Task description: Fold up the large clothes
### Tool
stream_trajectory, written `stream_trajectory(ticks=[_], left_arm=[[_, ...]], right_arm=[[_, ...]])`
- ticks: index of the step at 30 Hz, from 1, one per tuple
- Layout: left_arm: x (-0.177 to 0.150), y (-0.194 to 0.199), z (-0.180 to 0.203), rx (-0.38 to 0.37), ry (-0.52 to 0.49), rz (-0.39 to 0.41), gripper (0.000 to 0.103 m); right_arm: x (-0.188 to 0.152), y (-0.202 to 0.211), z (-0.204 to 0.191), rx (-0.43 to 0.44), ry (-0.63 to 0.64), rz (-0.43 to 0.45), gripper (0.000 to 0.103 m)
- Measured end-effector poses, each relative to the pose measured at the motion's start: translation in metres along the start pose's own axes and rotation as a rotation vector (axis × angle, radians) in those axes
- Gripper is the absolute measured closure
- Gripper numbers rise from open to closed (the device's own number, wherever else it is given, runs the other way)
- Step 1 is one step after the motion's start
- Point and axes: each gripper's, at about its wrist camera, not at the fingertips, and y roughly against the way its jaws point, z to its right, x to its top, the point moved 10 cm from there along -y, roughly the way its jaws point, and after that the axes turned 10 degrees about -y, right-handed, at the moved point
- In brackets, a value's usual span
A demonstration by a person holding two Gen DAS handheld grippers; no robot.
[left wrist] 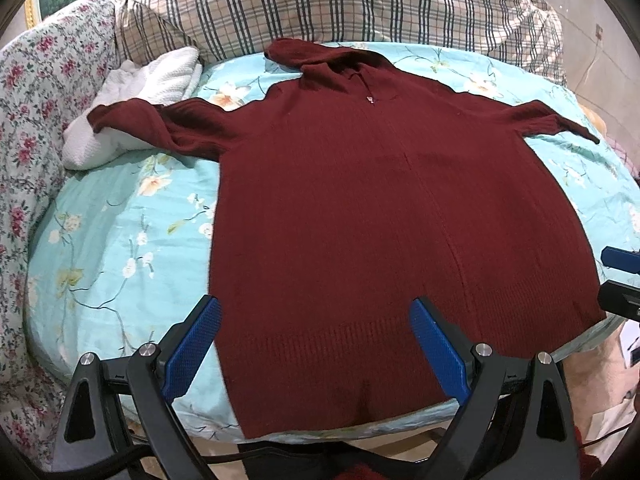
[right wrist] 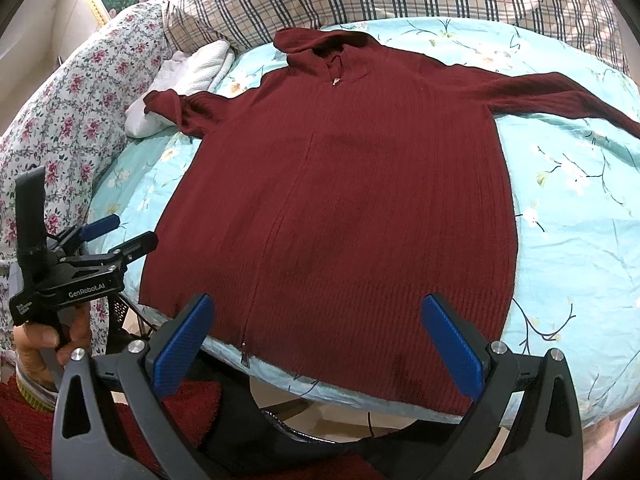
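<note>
Left gripper (left wrist: 316, 320) and right gripper (right wrist: 318, 316): jaws spread wide, holding nothing, poised at the hem. Maroon hooded cardigan (left wrist: 380, 208) lies flat on the floral sheet (left wrist: 120, 240), hood at 12 o'clock. White garment (left wrist: 132, 96), possibly a towel, at 10 o'clock.

A: left gripper (left wrist: 314, 322)?
B: jaws spread wide, nothing between them — a hand (right wrist: 38, 346) wraps its handle.
A: right gripper (right wrist: 318, 320)?
B: same — wide apart, empty, level with the left.
</note>
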Motion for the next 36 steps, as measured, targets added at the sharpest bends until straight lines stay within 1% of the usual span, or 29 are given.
stream_trajectory(ticks=[3, 5, 7, 10, 13, 14, 15, 16, 17, 18, 19, 22, 23, 24, 25, 27, 28, 29, 31, 32, 34, 36], left_arm=[[0.003, -0.007, -0.001, 0.019, -0.011, 0.003, 0.007], [0.004, -0.012, -0.002, 0.032, -0.019, 0.001, 0.007], [0.006, -0.017, -0.002, 0.031, -0.022, -0.005, 0.007], [0.013, -0.022, -0.002, 0.022, -0.013, 0.0, 0.007], [0.022, -0.027, -0.002, 0.019, -0.008, 0.003, 0.007], [0.025, -0.028, -0.002, 0.017, -0.008, 0.007, 0.007], [0.029, -0.03, -0.002, 0.019, -0.011, 0.007, 0.007], [0.033, -0.032, -0.002, 0.022, -0.012, 0.007, 0.007], [0.036, -0.035, -0.004, 0.033, -0.017, 0.002, 0.007], [0.04, -0.036, -0.004, 0.034, -0.016, 0.001, 0.007], [0.044, -0.039, -0.004, 0.035, -0.015, 0.0, 0.007], [0.052, -0.046, -0.004, 0.036, -0.02, -0.013, 0.007], [0.055, -0.049, -0.002, 0.034, -0.022, -0.017, 0.007], [0.057, -0.052, -0.001, 0.034, -0.028, -0.024, 0.007], [0.059, -0.055, 0.001, 0.038, -0.036, -0.036, 0.007], [0.063, -0.062, 0.005, 0.034, -0.043, -0.048, 0.007], [0.065, -0.066, 0.007, 0.032, -0.046, -0.057, 0.007], [0.071, -0.067, 0.011, 0.014, -0.033, -0.041, 0.007], [0.078, -0.072, 0.016, 0.003, -0.032, -0.038, 0.007], [0.08, -0.076, 0.019, 0.004, -0.038, -0.044, 0.007], [0.086, -0.083, 0.026, -0.003, -0.047, -0.054, 0.007], [0.089, -0.09, 0.029, 0.001, -0.058, -0.071, 0.007]], right_arm=[[0.002, -0.002, 0.008, 0.016, -0.048, -0.014, 0.0], [0.006, -0.003, 0.015, 0.035, -0.087, -0.008, 0.0], [0.014, -0.001, 0.02, 0.079, -0.128, 0.016, 0.0], [0.024, 0.001, 0.04, 0.073, -0.175, 0.025, 0.0], [0.04, 0.007, 0.066, 0.066, -0.223, 0.06, 0.001], [0.046, 0.009, 0.076, 0.065, -0.247, 0.07, 0.002], [0.051, 0.011, 0.089, 0.053, -0.275, 0.075, 0.007], [0.059, 0.014, 0.106, 0.05, -0.315, 0.088, 0.013], [0.065, 0.016, 0.12, 0.052, -0.353, 0.095, 0.015], [0.071, 0.018, 0.136, 0.05, -0.392, 0.104, 0.02], [0.08, 0.022, 0.157, 0.045, -0.44, 0.124, 0.028], [0.104, 0.03, 0.22, -0.006, -0.583, 0.169, 0.041], [0.114, 0.034, 0.239, -0.011, -0.617, 0.198, 0.043], [0.126, 0.038, 0.262, -0.03, -0.652, 0.227, 0.048], [0.14, 0.043, 0.29, -0.067, -0.692, 0.256, 0.054], [0.159, 0.045, 0.326, -0.095, -0.753, 0.289, 0.057], [0.173, 0.047, 0.352, -0.111, -0.783, 0.319, 0.057], [0.183, 0.048, 0.372, -0.127, -0.81, 0.334, 0.057], [0.203, 0.047, 0.416, -0.144, -0.869, 0.359, 0.057], [0.204, 0.052, 0.435, -0.156, -0.882, 0.375, 0.057], [0.219, 0.044, 0.468, -0.189, -0.922, 0.384, 0.057], [0.221, 0.04, 0.493, -0.174, -0.971, 0.397, 0.057]])
